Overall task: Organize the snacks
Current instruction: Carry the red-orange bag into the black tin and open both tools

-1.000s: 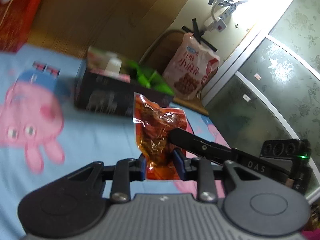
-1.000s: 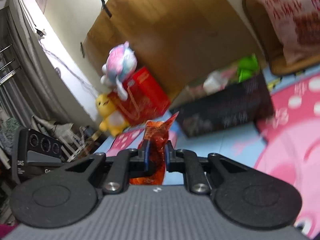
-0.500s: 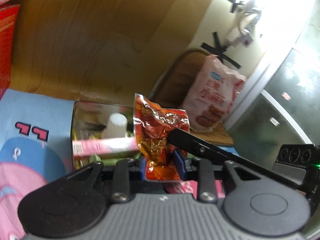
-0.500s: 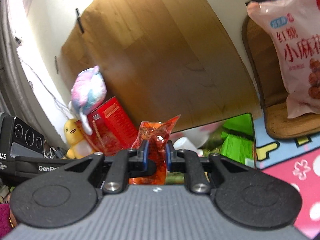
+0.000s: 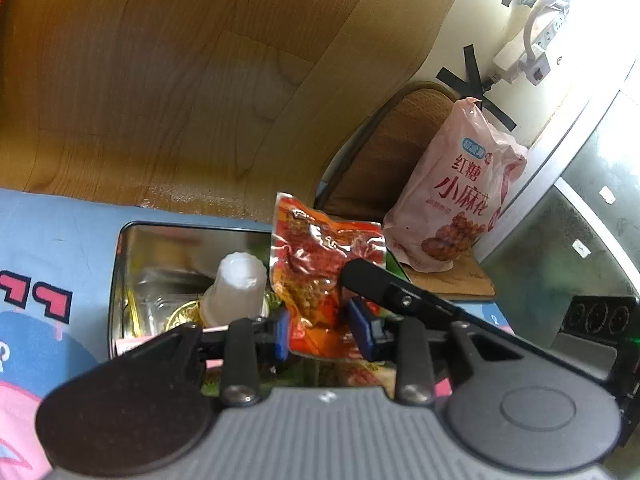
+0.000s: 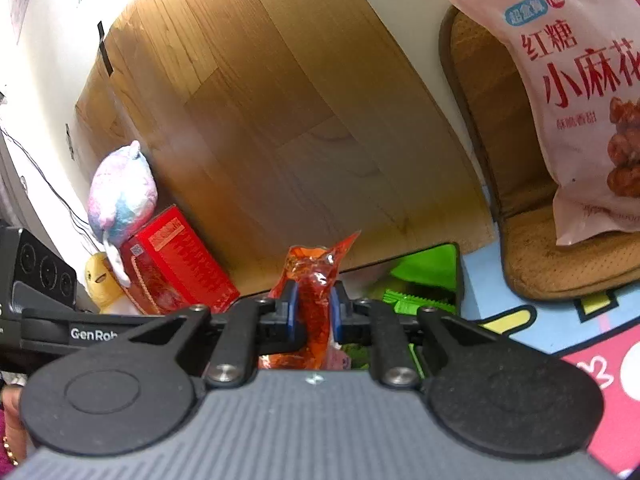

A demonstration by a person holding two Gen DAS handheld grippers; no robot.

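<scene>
My left gripper (image 5: 323, 330) is shut on an orange-red snack packet (image 5: 320, 260) and holds it upright over an open metal box (image 5: 120, 264). The box holds a white plastic cup (image 5: 238, 286), gold-wrapped items and green packets. My right gripper (image 6: 313, 314) is shut on the same orange-red packet (image 6: 316, 276), seen edge-on, above the box's far corner with green packets (image 6: 420, 280). The right gripper's finger crosses the left wrist view (image 5: 384, 286) against the packet.
A large pink bag of twisted snacks (image 5: 456, 208) leans on a woven brown cushion (image 6: 560, 252) at the right. A red box (image 6: 176, 264), a pastel plush (image 6: 120, 196) and a yellow toy (image 6: 100, 280) stand left by the wooden board (image 5: 180, 80). The box sits on a blue and pink cartoon mat (image 5: 48, 240).
Both grippers have carried the packet forward from over the mat to above the open box. The box now fills the lower middle of both views.
</scene>
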